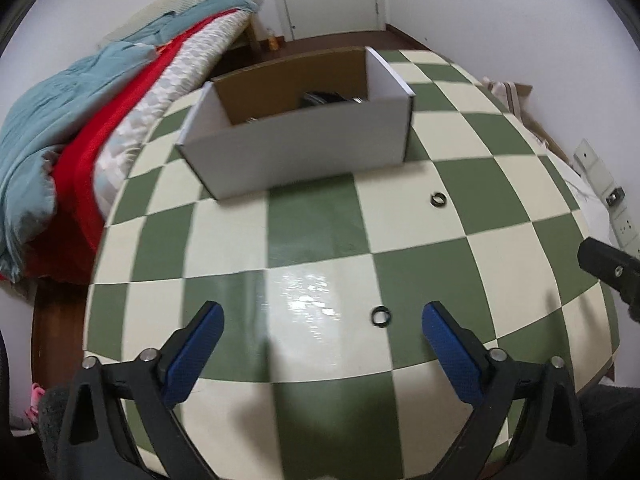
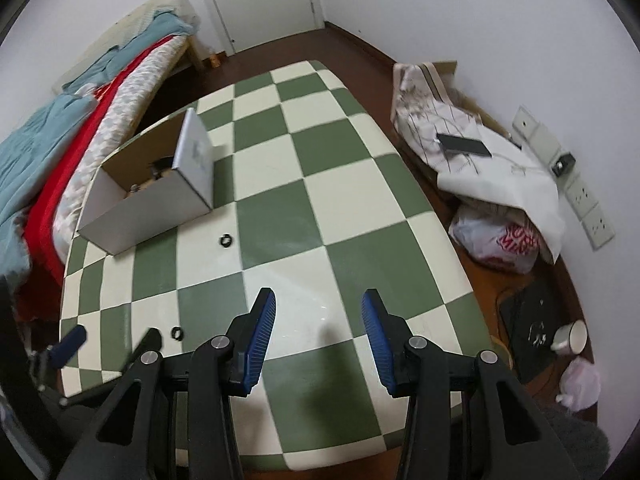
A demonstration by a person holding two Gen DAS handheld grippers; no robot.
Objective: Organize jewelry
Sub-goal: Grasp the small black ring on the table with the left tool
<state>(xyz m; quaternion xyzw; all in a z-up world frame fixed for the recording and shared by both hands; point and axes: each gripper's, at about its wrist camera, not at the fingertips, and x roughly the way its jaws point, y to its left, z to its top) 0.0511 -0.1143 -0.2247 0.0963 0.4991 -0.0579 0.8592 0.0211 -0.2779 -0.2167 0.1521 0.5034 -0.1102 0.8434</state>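
Note:
Two small dark rings lie on the green and cream checkered table (image 1: 316, 216). The near ring (image 1: 380, 315) lies between my left gripper's fingertips, closer to the right finger. The far ring (image 1: 438, 199) lies to the right of an open white cardboard box (image 1: 296, 152) that holds some dark items. My left gripper (image 1: 320, 320) is open wide and empty, low over the table. In the right wrist view my right gripper (image 2: 319, 312) is open and empty above the table's near side; the near ring (image 2: 177, 333), the far ring (image 2: 225, 240) and the box (image 2: 148, 208) show to its left.
A bed with blue and red bedding (image 1: 80, 120) stands left of the table. Right of the table are a cloth pile with a phone (image 2: 464, 145), a plastic bag (image 2: 504, 244), a mug (image 2: 572, 336) and wall sockets (image 2: 588, 208). A door (image 2: 260, 0) stands at the back.

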